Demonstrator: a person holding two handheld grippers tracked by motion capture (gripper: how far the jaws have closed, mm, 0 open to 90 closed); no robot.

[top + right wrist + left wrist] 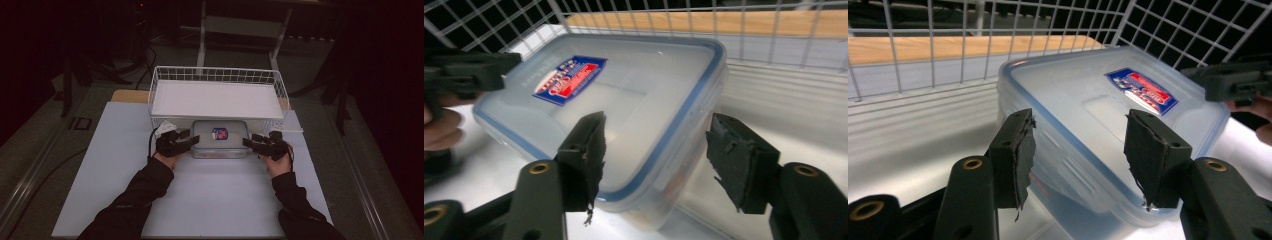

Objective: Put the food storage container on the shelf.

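A clear plastic container (pixel 220 142) with a blue-rimmed lid and a red and blue label (pixel 219 133) lies flat on the white table, just in front of a wire basket. My left gripper (pixel 193 139) is at its left end and my right gripper (pixel 248 142) at its right end. In the left gripper view the container (pixel 1098 110) lies between the open left gripper (pixel 1078 150), whose pads stand clear of its sides. In the right gripper view the right gripper (pixel 654 150) is open around a corner of the container (pixel 624 100), without touching it.
A white wire basket (pixel 217 70) with a white flat liner (pixel 215 97) stands right behind the container. A wooden board edge (pixel 129 96) shows beside it. The white table top (pixel 215 200) extends toward the person, with dark floor and stands around it.
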